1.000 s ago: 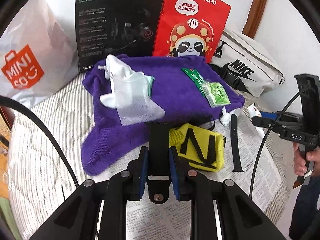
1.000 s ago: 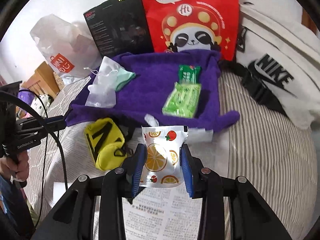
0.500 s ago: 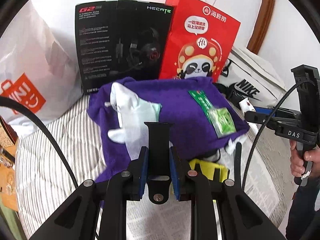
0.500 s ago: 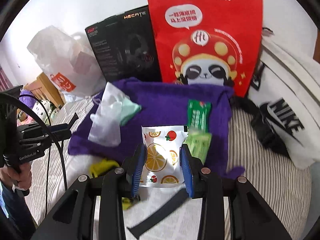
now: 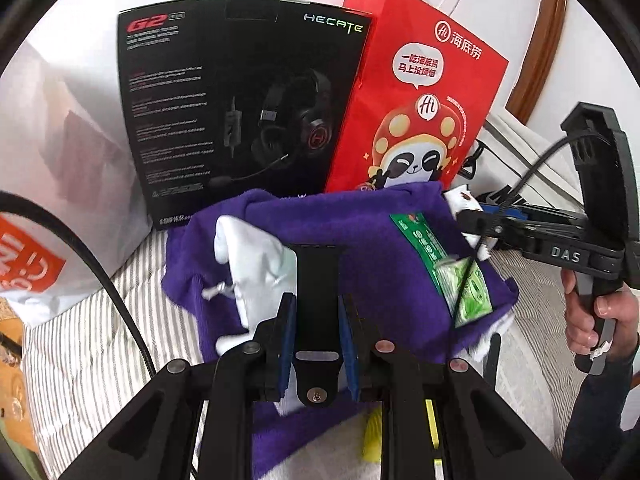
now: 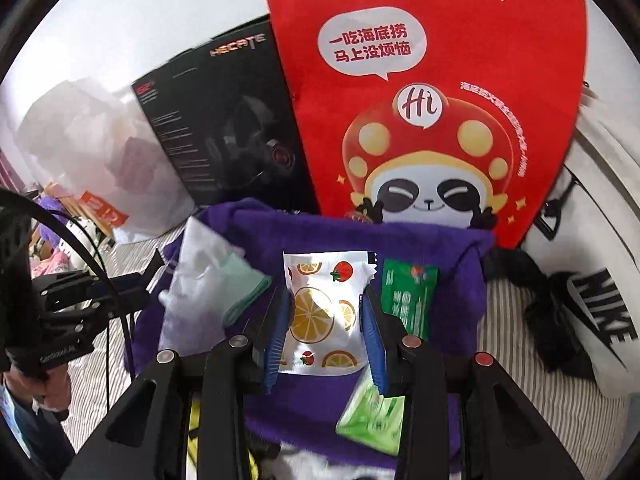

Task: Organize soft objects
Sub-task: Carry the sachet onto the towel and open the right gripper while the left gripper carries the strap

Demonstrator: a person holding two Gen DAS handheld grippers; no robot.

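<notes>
We spread the purple towel on the striped bed as a collecting spot. Above it our right claw clamps a fruit-print sachet and our left claw pinches a black strap, both apparently bound for the towel.

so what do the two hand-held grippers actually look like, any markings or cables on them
Both are matte black frames with silver round bolts and blue ribbed pads on the fingers. The left hand-held gripper and right hand-held gripper each trail a black cable. Seen from the other side, the right one has DAS in pale letters and a grey trigger; the left one carries small white lettering. A dark blue sleeve shows at the right hand.
</notes>
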